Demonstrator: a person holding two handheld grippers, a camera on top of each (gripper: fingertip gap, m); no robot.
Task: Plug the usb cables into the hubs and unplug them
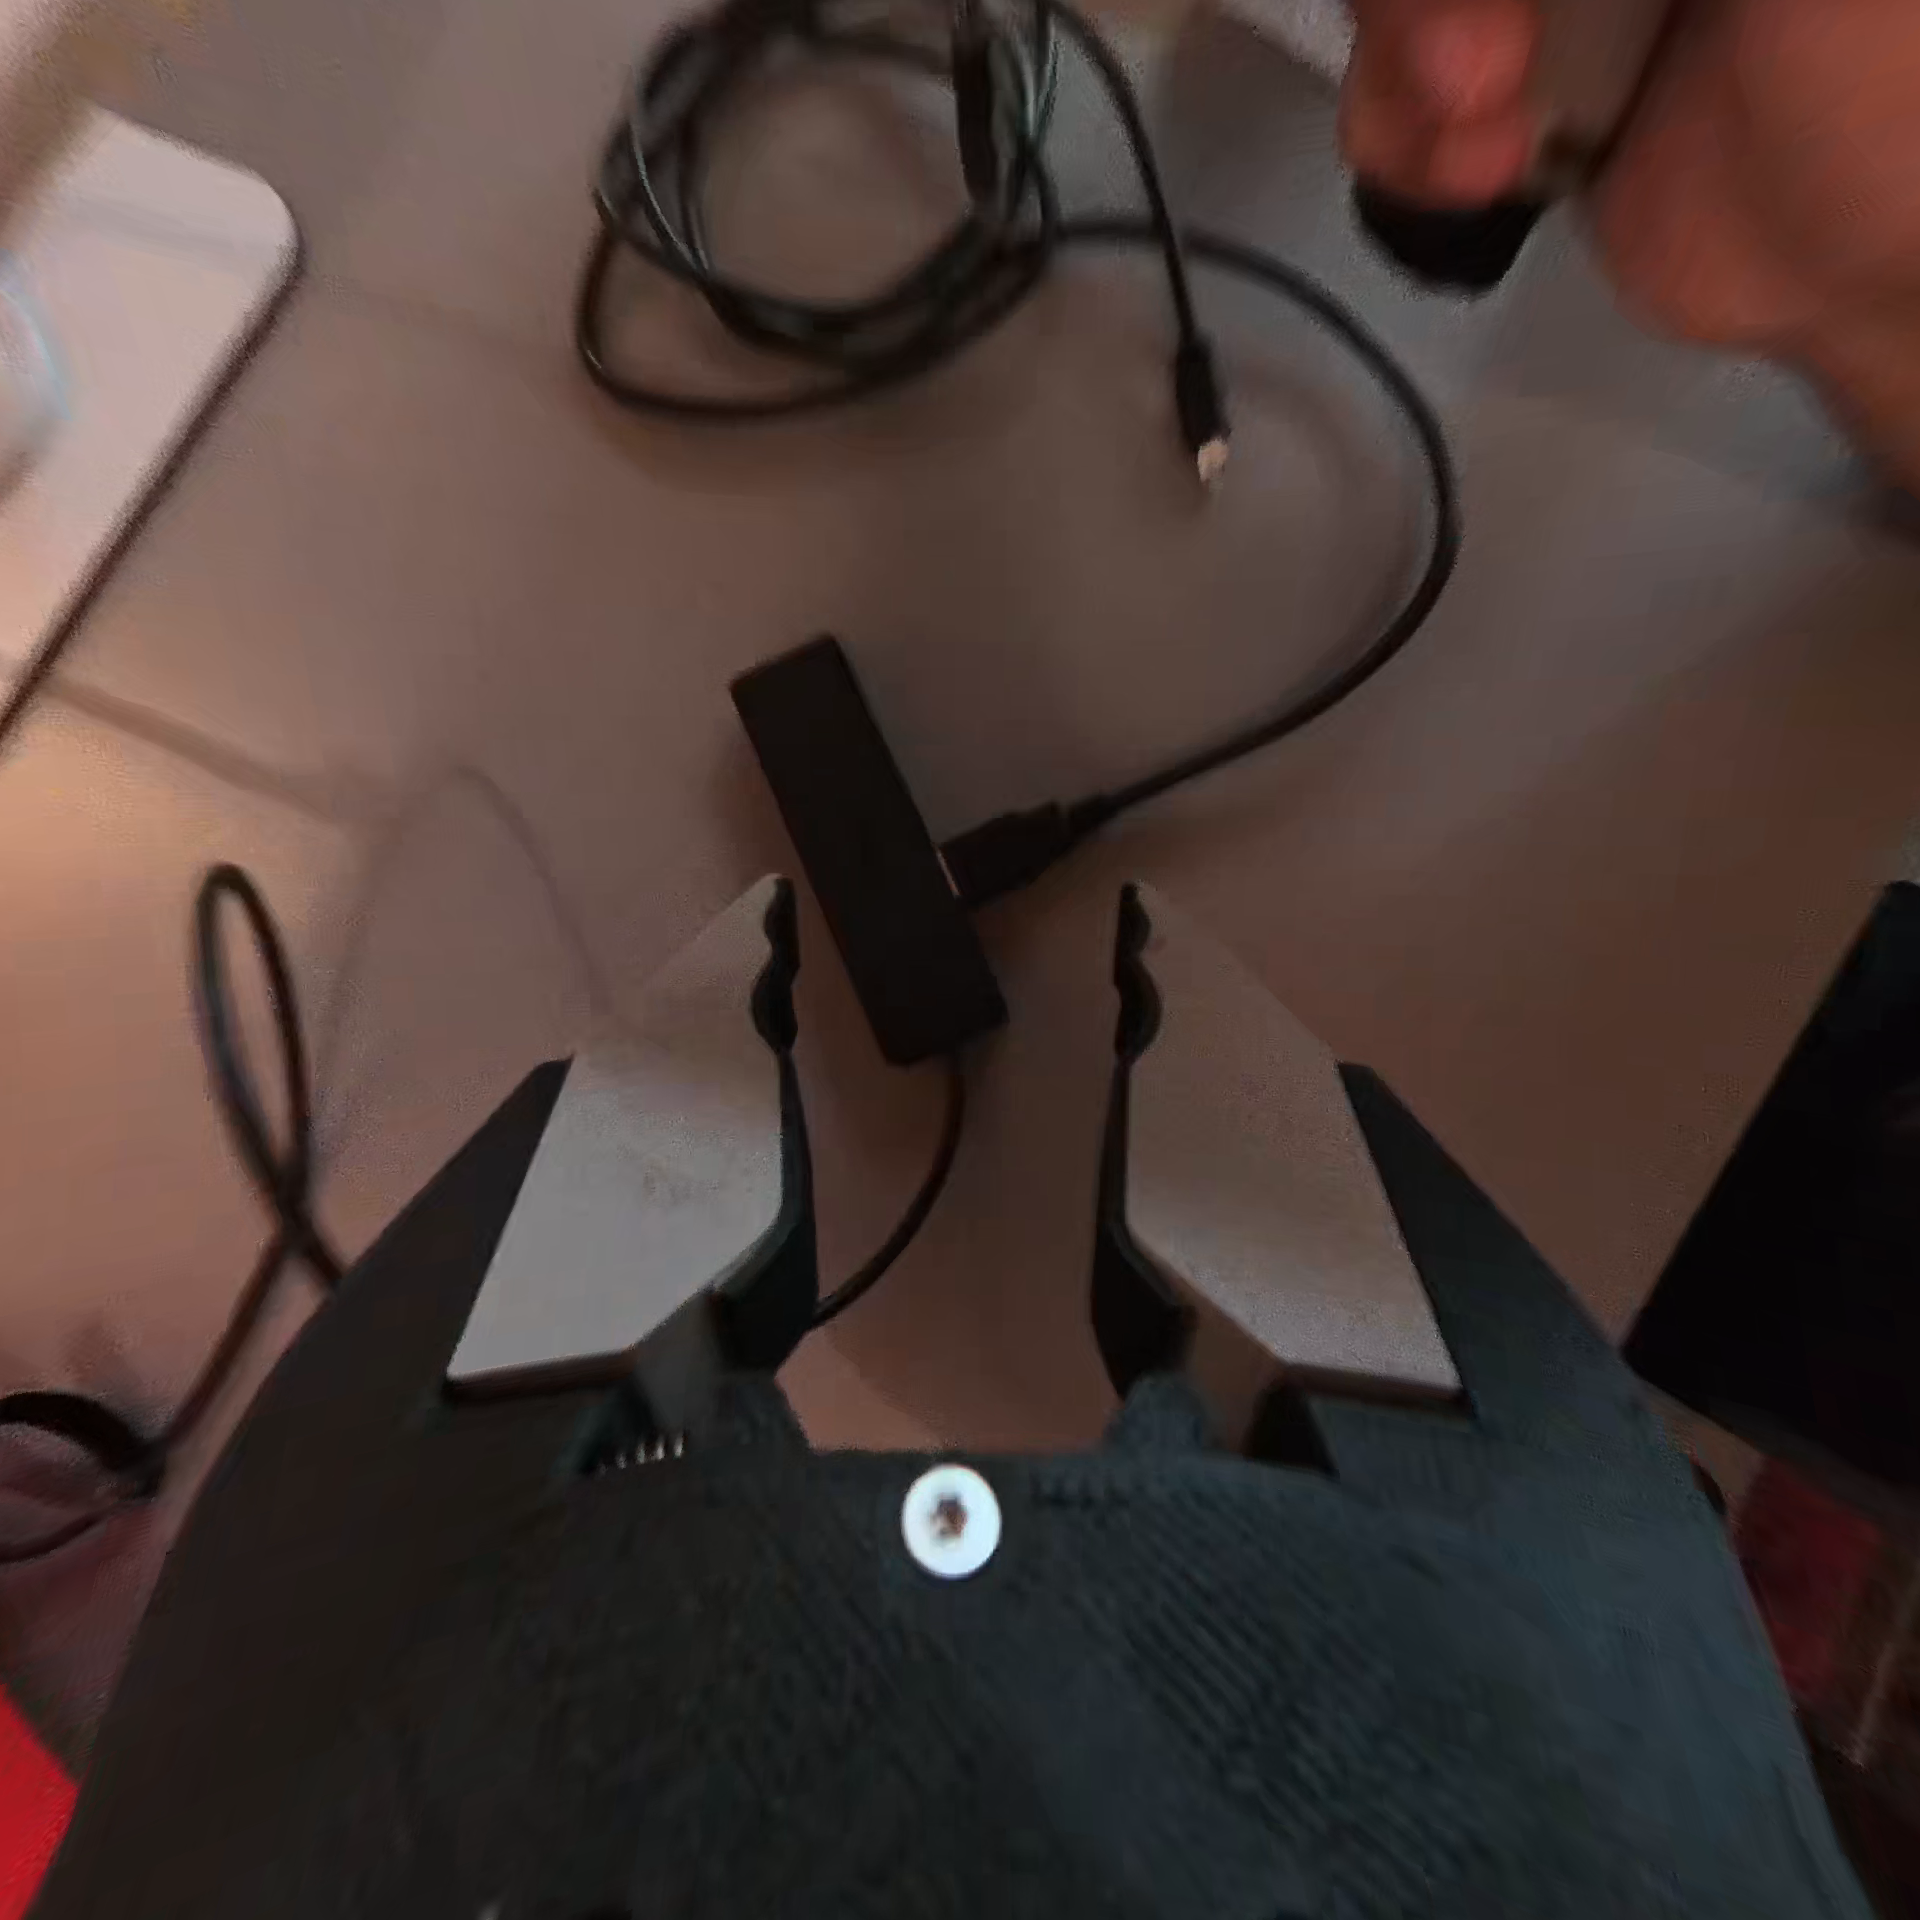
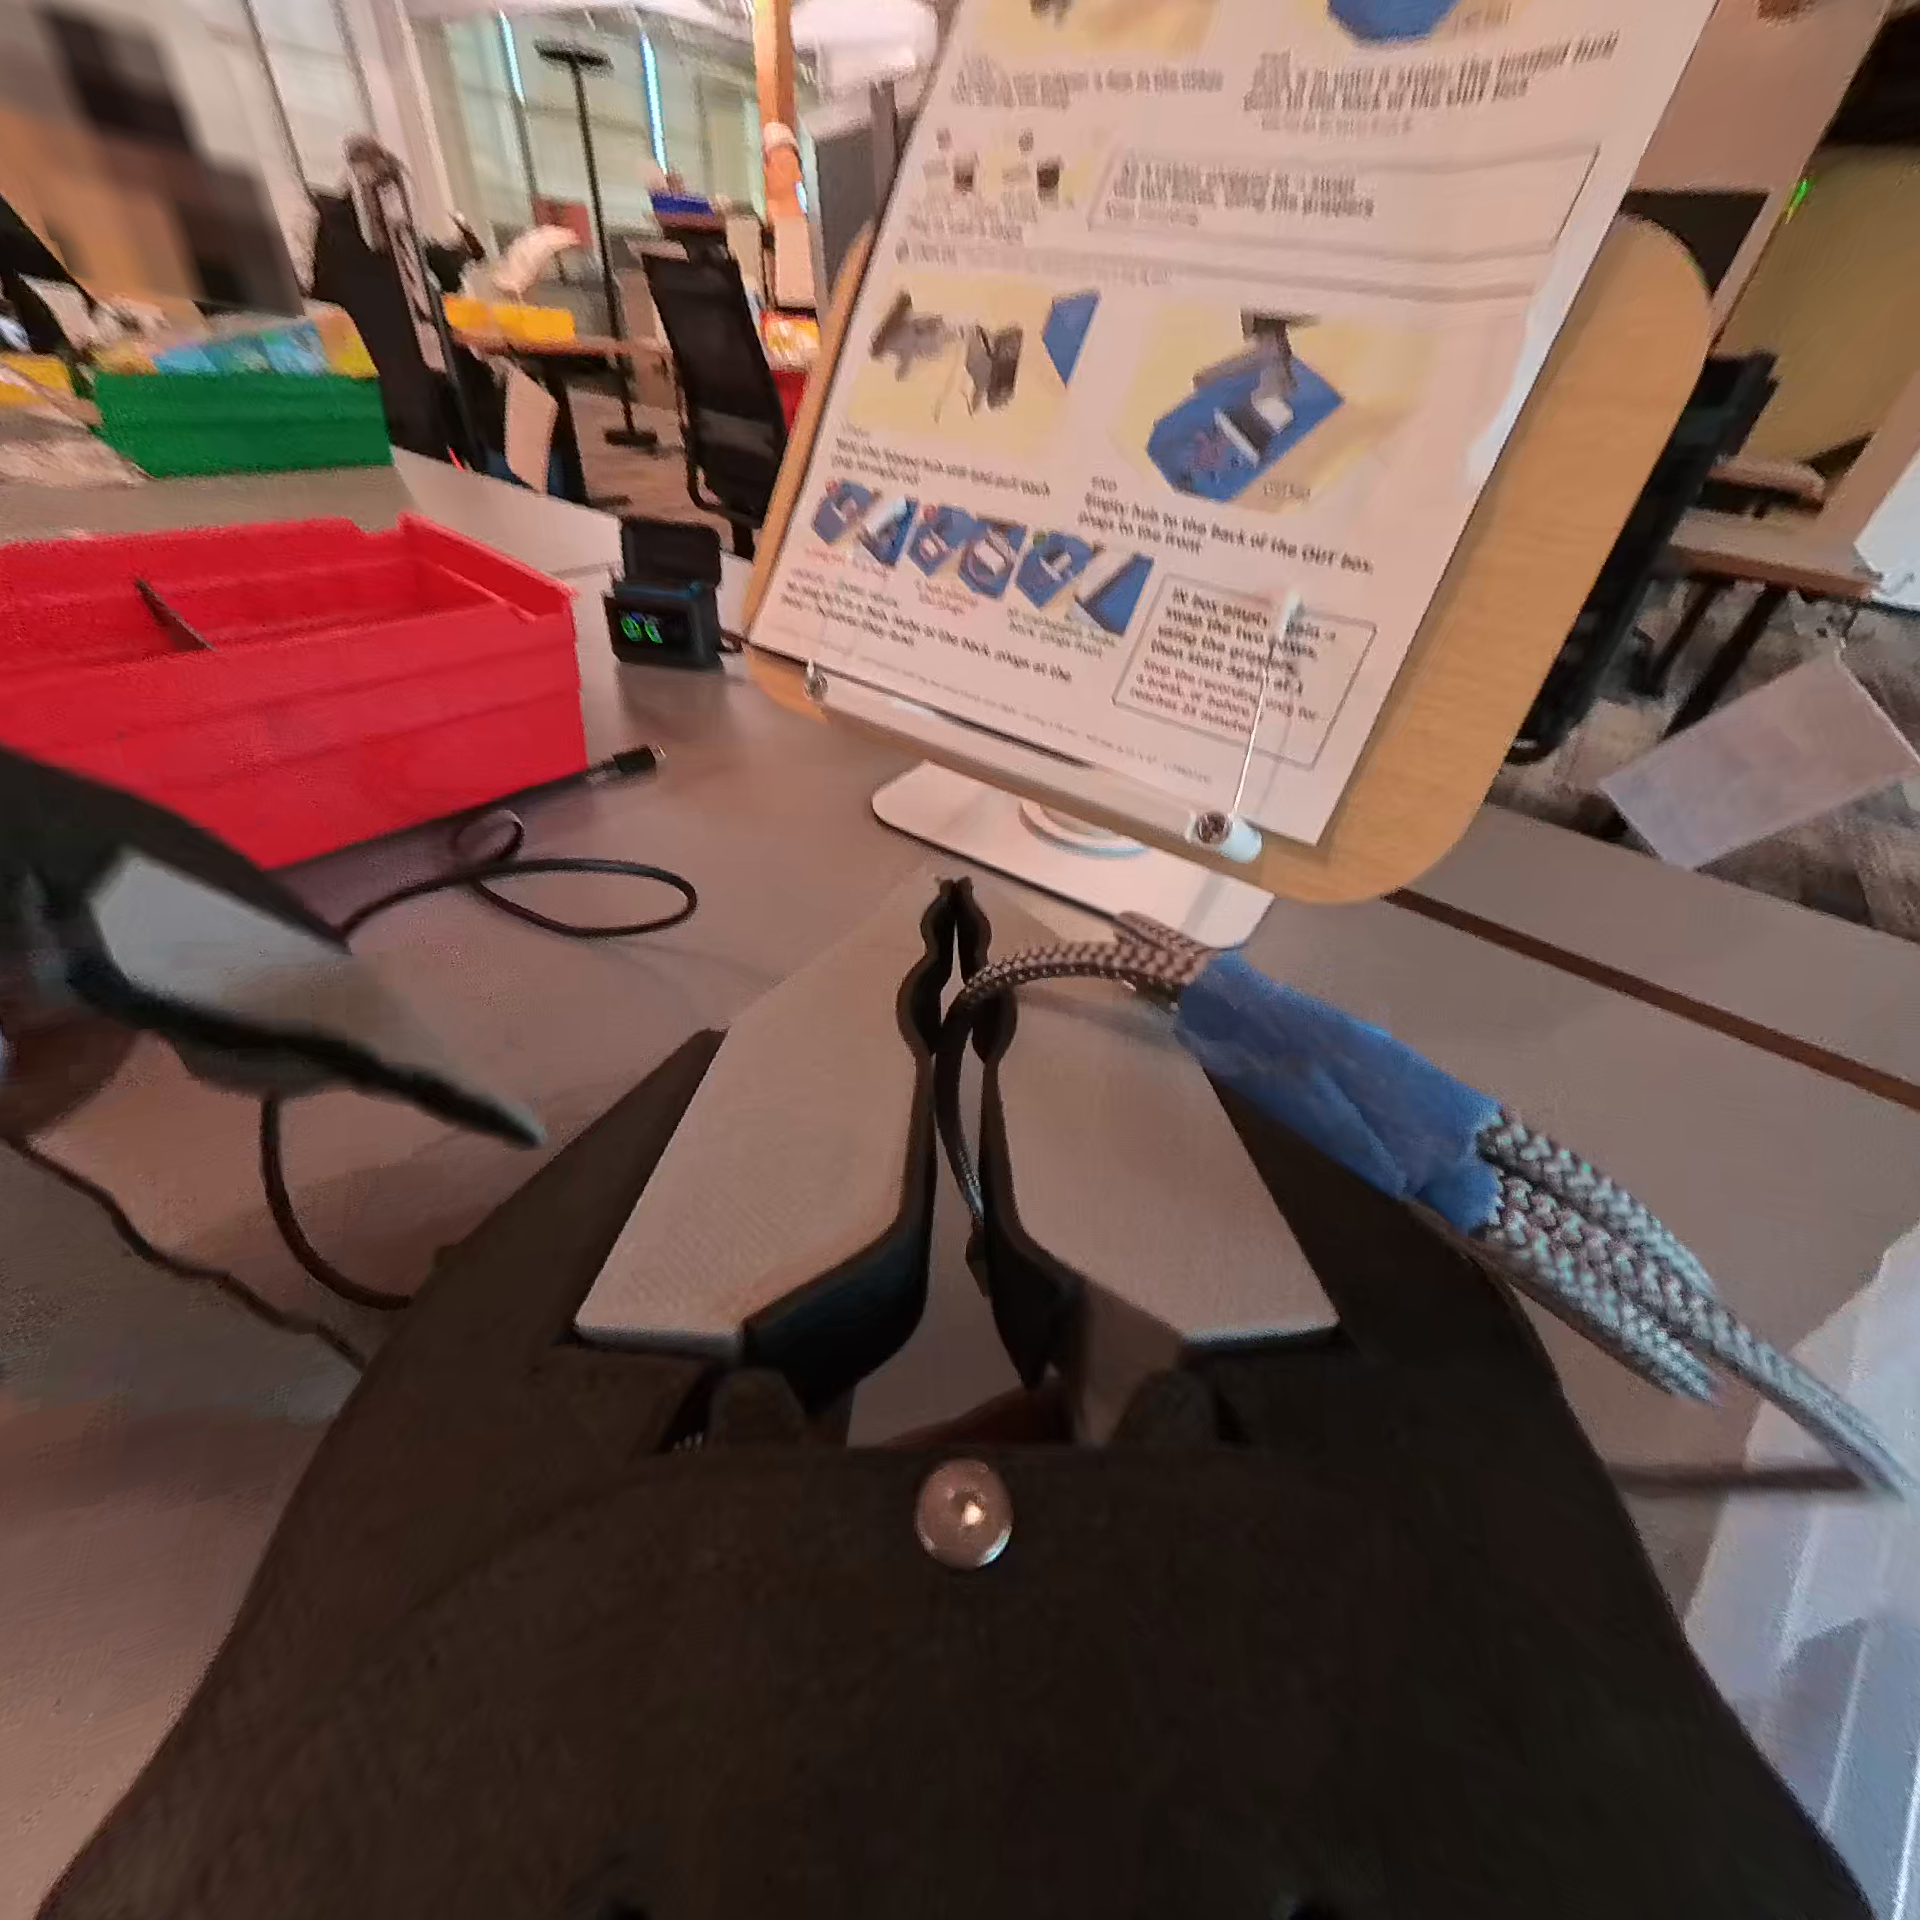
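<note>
Black and slim, the usb hub (image 1: 868,847) lies flat on the grey bench (image 1: 468,582), slanted, its near end sitting between the fingertips of the left claw (image 1: 951,904). That claw is spread wide and grips nothing; its left fingertip (image 1: 774,935) is just beside the hub's edge, though I cannot tell whether it touches. A black plug (image 1: 1013,847) is seated in the hub's right side, and its cable (image 1: 1423,499) sweeps right and away in a big loop. Farther off, a loose plug with a pale tip (image 1: 1205,436) rests on the bench, its lead running back into a tangled black coil (image 1: 821,229). The hub's own thin lead (image 1: 914,1195) curls back under the left claw.

Over to the right claw (image 2: 956,899): pinched tight, fingers pressed together on a braided grey cable (image 2: 1060,977) that comes out to the right into a blue-taped bundle (image 2: 1340,1091). It hangs above the bench, well apart from the hub. The left claw shows blurred at the left edge here. Beyond it sits a red bin (image 2: 291,665), with a black cable (image 2: 582,894) looped in front. A tilted instruction board (image 2: 1195,416) stands on a white base at the far side, and a small black device with a lit screen (image 2: 665,623) stands between bin and board.
</note>
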